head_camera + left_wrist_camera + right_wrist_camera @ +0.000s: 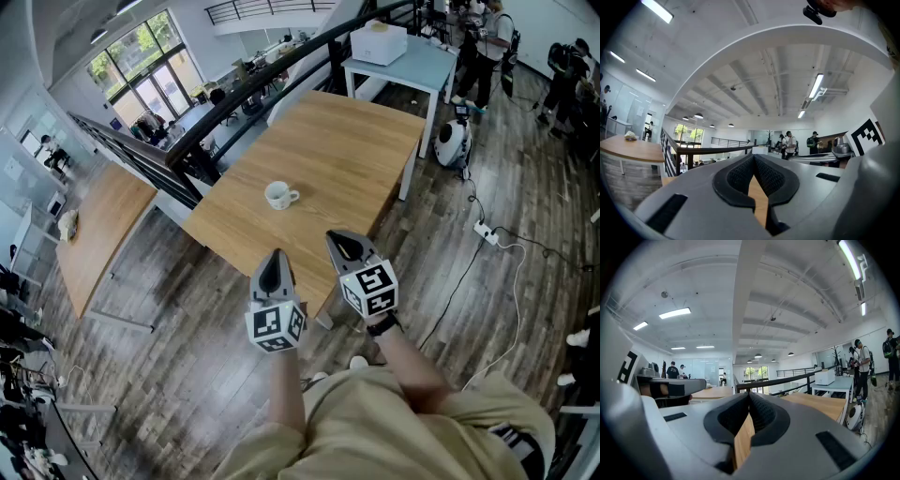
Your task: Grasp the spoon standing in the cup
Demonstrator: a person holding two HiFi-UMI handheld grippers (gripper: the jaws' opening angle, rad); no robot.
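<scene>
A white cup (279, 195) with a handle on its right stands near the middle of the wooden table (356, 159) in the head view. Whatever is inside it is too small to make out. My left gripper (275, 258) and right gripper (339, 242) hover side by side at the table's near edge, well short of the cup, both pointing toward it. Both are shut with nothing between the jaws. In the left gripper view the tips (753, 157) meet, and so do those in the right gripper view (749, 394). Neither gripper view shows the cup.
A black railing (234, 103) runs along the table's far left side. Behind stands a pale blue table (412, 66) bearing a white box (379, 42). A second wooden table (98, 230) sits lower left. On the floor lie a white round device (453, 142) and a power strip (487, 232).
</scene>
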